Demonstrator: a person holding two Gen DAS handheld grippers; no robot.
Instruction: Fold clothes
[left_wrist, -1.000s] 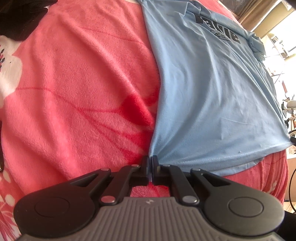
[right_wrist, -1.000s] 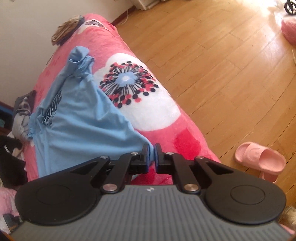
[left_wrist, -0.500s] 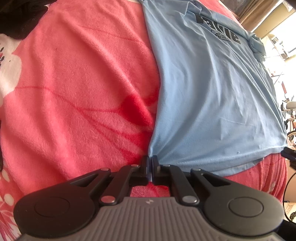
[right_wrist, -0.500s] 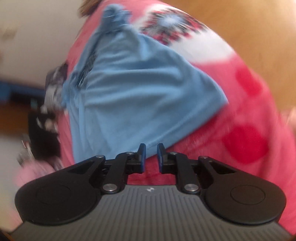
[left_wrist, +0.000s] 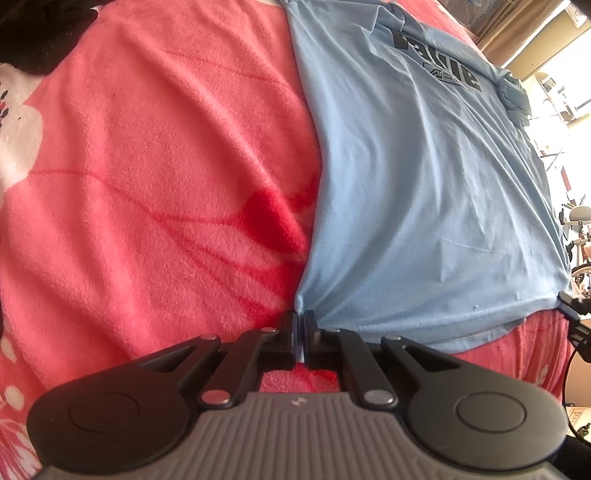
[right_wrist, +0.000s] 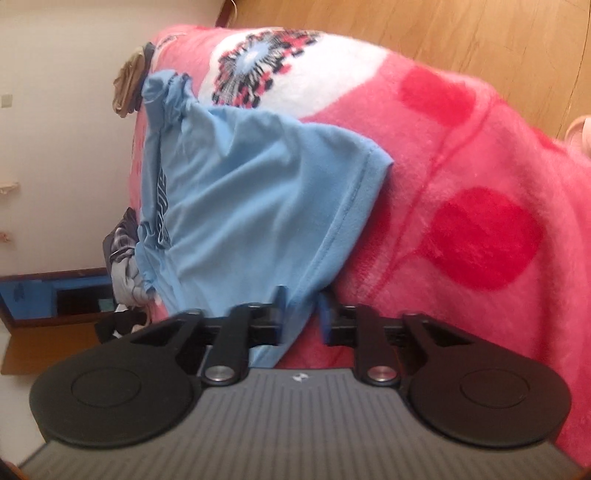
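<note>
Shirt (left_wrist: 417, 192) cloth is pinched in the left tongs (left_wrist: 300, 321). Their two fingers are pressed tight on one bottom corner of it. The shirt is light blue with dark letters (left_wrist: 436, 59) near its far end. It lies spread out on a pink blanket (left_wrist: 155, 155) on a bed, with soft wrinkles running toward the pinched corner.

The right tongs (right_wrist: 300, 308) are open, with a gap between the fingers. The hem of the shirt (right_wrist: 258, 206) hangs down into that gap, next to the left finger, and it covers part of that finger. The fingers do not squeeze it. In the left view the tip of the right tongs (left_wrist: 572, 306) sits just beside the other bottom corner.

Out past the tongs, the blanket (right_wrist: 480, 184) has big red spots and a white patch with a dotted flower (right_wrist: 255, 66). One sleeve of the shirt is bunched in a knot (right_wrist: 170, 92) at the far end. Just beyond it sits a tan lump of cloth (right_wrist: 129, 85), too blurry to name. A heap of gray and checked clothes (right_wrist: 123, 254) lies beside the shirt near the wall. A black cloth (left_wrist: 40, 37) lies at the far left corner of the blanket. Past the bed is a wood floor (right_wrist: 461, 33), and a pink slipper (right_wrist: 580, 133) peeks in at the edge.
</note>
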